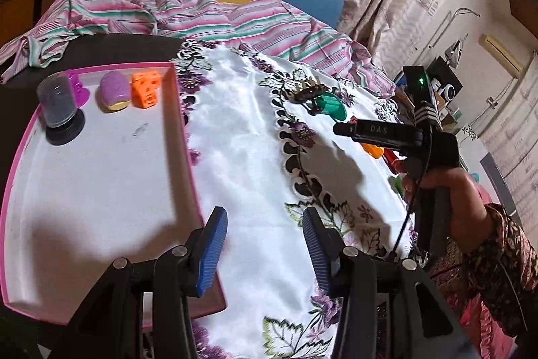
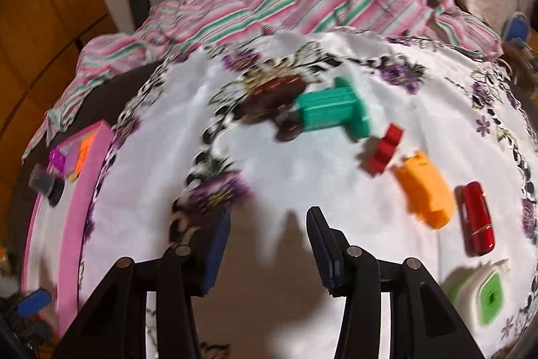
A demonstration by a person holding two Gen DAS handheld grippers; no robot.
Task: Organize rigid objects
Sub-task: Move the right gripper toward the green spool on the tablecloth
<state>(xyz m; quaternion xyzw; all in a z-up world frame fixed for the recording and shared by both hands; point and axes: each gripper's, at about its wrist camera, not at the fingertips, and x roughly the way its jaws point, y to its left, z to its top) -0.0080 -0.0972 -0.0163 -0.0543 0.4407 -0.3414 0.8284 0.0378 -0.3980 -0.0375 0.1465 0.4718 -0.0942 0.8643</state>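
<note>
White embroidered cloth covers the surface; at its left edge the pink tray (image 1: 169, 110) already holds a few pieces. The green block (image 2: 331, 113), red brick (image 2: 385, 152), orange piece (image 2: 425, 194) and others still lie outside. Left gripper (image 1: 265, 244) and right gripper (image 2: 269, 253) have their fingers apart and empty.

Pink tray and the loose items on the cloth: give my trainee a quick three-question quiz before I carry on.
1. True or false: the pink tray already holds an orange block.
2. Which lies on the embroidered cloth just right of the brown hair clip? A) green piece B) red case C) green-lidded box
3. What is between the right gripper fingers?

Key: 1 true; 2 A; 3 nothing, both the right and the left gripper are open and empty.
</note>
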